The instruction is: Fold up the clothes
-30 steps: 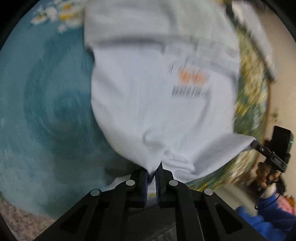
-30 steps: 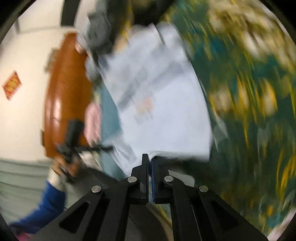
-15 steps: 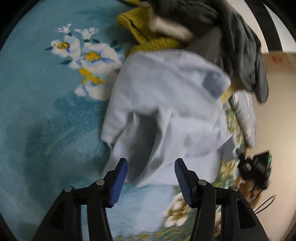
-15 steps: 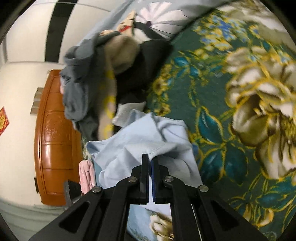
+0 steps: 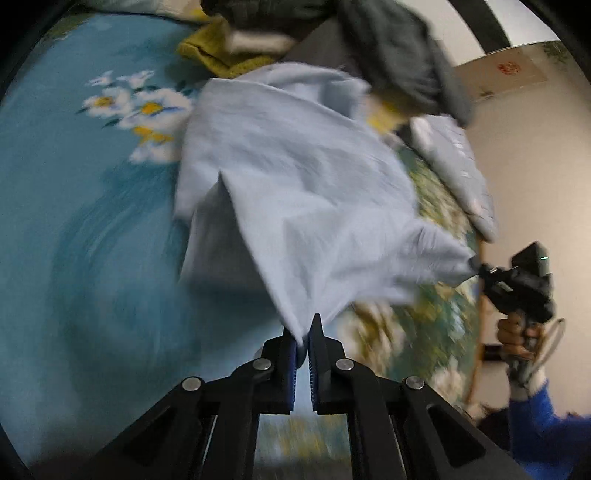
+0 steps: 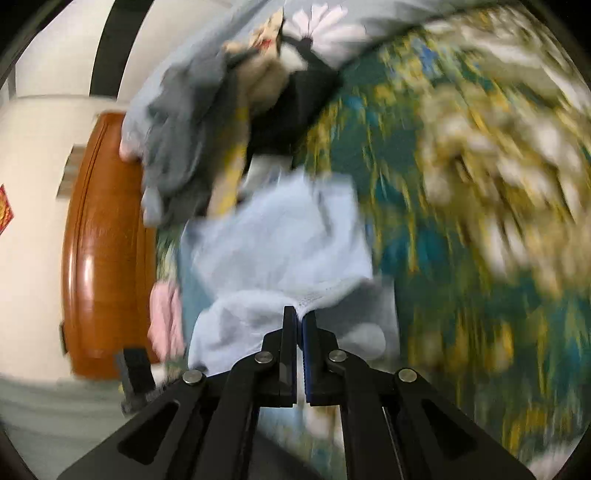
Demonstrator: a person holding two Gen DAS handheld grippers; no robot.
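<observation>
Currently the left hand-held gripper (image 5: 303, 332) is clenched on one corner of the light blue shirt (image 5: 295, 192), the right hand-held gripper (image 6: 300, 317) clenched on another; the shirt hangs above the floral bedspread (image 5: 74, 221), beside the clothes pile (image 6: 221, 122).

- The light blue cotton garment (image 5: 295, 192) is the landmark; it hangs spread above the floral-printed bed cover (image 5: 66, 221).
- The left claw (image 5: 303, 332) grips the garment's near corner, right below it.
- The right claw (image 6: 300, 317) grips another corner; in the left view it sits at the garment's right tip (image 5: 476, 266).
- A heap of dark grey and mustard clothes (image 5: 332, 29) lies behind the garment, touching its far edge.
- The brown wooden headboard (image 6: 99, 240) stands left of the garment in the right view.
</observation>
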